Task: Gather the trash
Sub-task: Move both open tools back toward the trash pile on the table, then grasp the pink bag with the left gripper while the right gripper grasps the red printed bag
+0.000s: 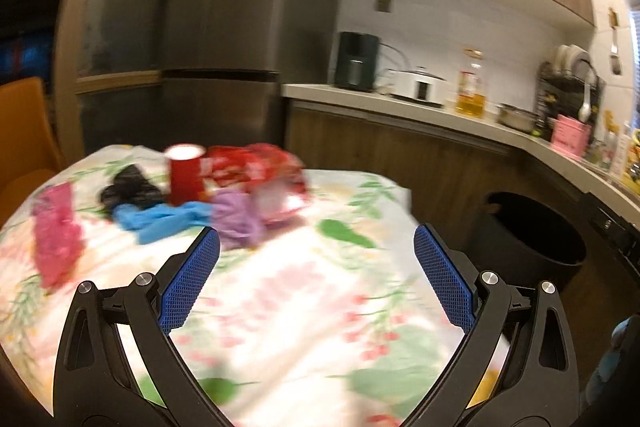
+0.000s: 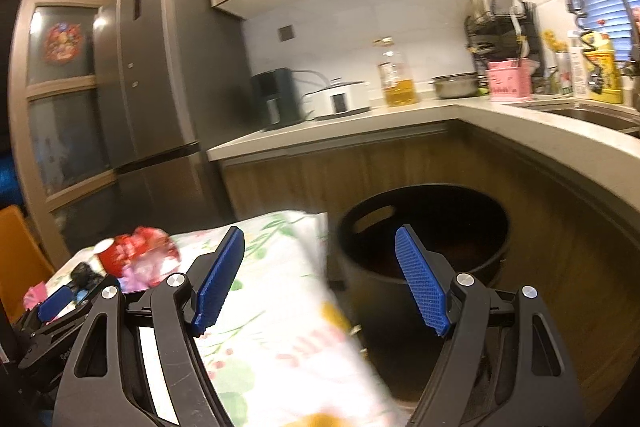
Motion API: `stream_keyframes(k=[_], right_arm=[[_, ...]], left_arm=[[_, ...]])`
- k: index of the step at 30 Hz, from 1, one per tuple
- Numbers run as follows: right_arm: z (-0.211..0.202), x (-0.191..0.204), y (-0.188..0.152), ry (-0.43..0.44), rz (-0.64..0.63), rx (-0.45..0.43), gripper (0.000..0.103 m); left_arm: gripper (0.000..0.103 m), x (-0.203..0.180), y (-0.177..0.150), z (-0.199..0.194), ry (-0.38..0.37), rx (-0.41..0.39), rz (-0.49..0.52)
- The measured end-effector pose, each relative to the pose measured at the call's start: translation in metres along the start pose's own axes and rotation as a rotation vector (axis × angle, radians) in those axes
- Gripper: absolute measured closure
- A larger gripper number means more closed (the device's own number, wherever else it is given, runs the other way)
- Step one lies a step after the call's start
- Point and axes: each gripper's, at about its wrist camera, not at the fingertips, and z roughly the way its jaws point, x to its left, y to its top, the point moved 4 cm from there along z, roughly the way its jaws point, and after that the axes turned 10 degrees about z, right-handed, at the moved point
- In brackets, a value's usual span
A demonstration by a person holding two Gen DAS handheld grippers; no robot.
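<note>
Trash lies in a blurred heap at the far side of a table with a flowered cloth [image 1: 280,307]. The heap holds a red cup [image 1: 185,175], a red wrapper [image 1: 256,165], a black crumpled piece [image 1: 128,189], a blue piece [image 1: 164,221], a purple piece [image 1: 236,219] and a pink piece [image 1: 58,235]. My left gripper [image 1: 316,239] is open and empty, short of the purple piece. A black round bin [image 2: 424,227] stands on the floor past the table's right edge. My right gripper [image 2: 320,235] is open and empty, over the table corner and facing the bin. The cup [image 2: 110,255] and wrapper [image 2: 148,247] show far left there.
A wood-fronted kitchen counter [image 2: 360,131] curves behind the bin [image 1: 532,231], carrying an oil bottle [image 2: 398,77], appliances and a sink [image 2: 592,115]. A tall grey fridge [image 1: 236,27] stands behind the table. An orange chair [image 1: 24,131] is at the left. A blue pad [image 2: 56,301] of the left gripper shows low left.
</note>
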Motion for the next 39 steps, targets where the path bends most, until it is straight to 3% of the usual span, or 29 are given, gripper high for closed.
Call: stream_keyframes(k=[14, 22, 28, 34, 39], right_arm=[[0.031, 0.094, -0.046, 0.179, -0.078, 0.11, 0.027], [0.044, 0.131, -0.061, 0.236, -0.12, 0.138, 0.027], [0.059, 0.156, -0.067, 0.265, -0.143, 0.145, 0.028], [0.083, 0.178, -0.075, 0.273, -0.169, 0.165, 0.033], [0.107, 0.193, -0.085, 0.269, -0.181, 0.193, 0.041]], left_arm=[[0.007, 0.151, -0.024, -0.024, 0.36, 0.024, -0.137], [0.013, 0.197, -0.034, -0.016, 0.456, 0.064, -0.164], [0.031, 0.225, -0.046, 0.006, 0.436, 0.16, -0.233], [0.068, 0.24, -0.063, 0.022, 0.383, 0.253, -0.315], [0.093, 0.241, -0.069, 0.024, 0.32, 0.255, -0.358]])
